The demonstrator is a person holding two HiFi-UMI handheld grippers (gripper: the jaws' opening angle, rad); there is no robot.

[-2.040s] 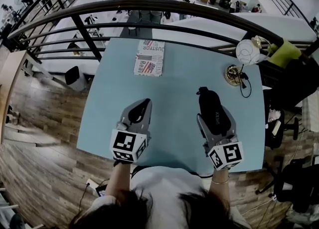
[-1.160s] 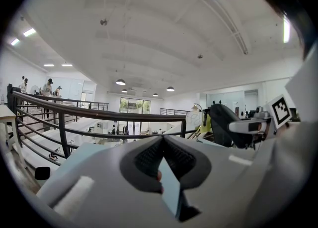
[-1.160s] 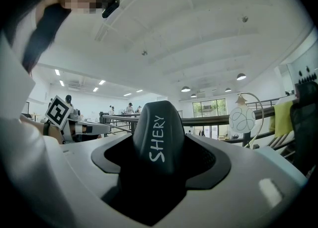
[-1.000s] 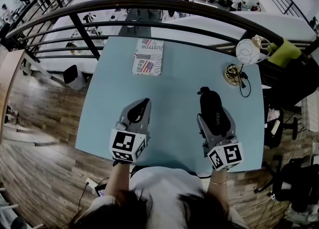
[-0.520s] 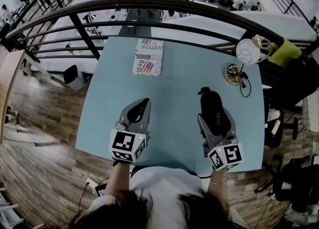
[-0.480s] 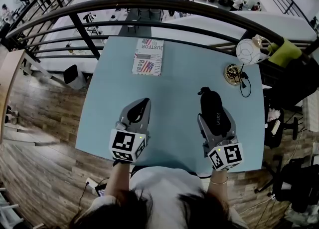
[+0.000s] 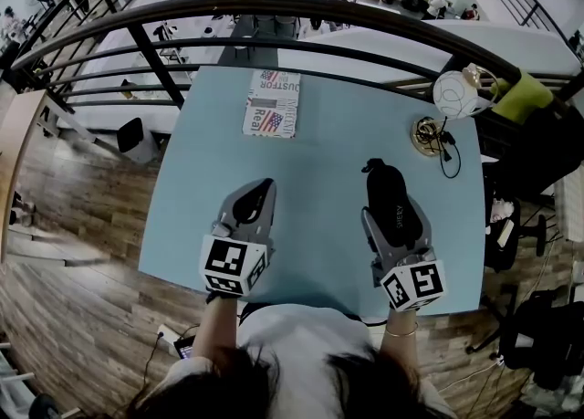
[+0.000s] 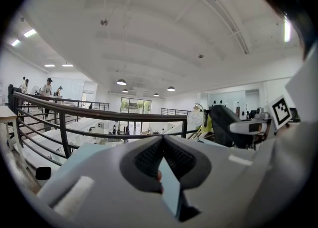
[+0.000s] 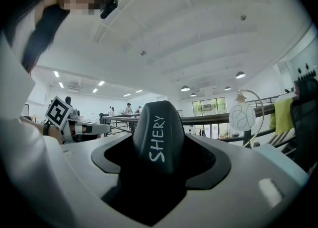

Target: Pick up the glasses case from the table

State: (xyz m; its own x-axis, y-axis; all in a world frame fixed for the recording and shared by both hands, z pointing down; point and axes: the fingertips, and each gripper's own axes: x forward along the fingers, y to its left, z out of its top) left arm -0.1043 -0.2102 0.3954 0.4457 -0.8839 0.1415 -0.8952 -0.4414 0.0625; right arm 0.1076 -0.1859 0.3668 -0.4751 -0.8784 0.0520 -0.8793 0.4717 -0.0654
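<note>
The black glasses case (image 7: 391, 196), printed "SHERY", sticks out forward from my right gripper (image 7: 394, 225), which is shut on it over the right half of the light blue table (image 7: 319, 152). In the right gripper view the case (image 9: 158, 137) fills the space between the jaws of the right gripper (image 9: 160, 170). I cannot tell whether the case touches the table. My left gripper (image 7: 255, 196) hovers over the table's near left part, shut and empty. In the left gripper view its (image 8: 161, 140) tips meet.
A flag-printed magazine (image 7: 272, 105) lies at the table's far edge. A lamp with a white globe (image 7: 453, 95) and brass base (image 7: 426, 137) stands at the far right corner. A black railing (image 7: 274, 11) runs beyond the table. A chair (image 7: 538, 162) stands on the right.
</note>
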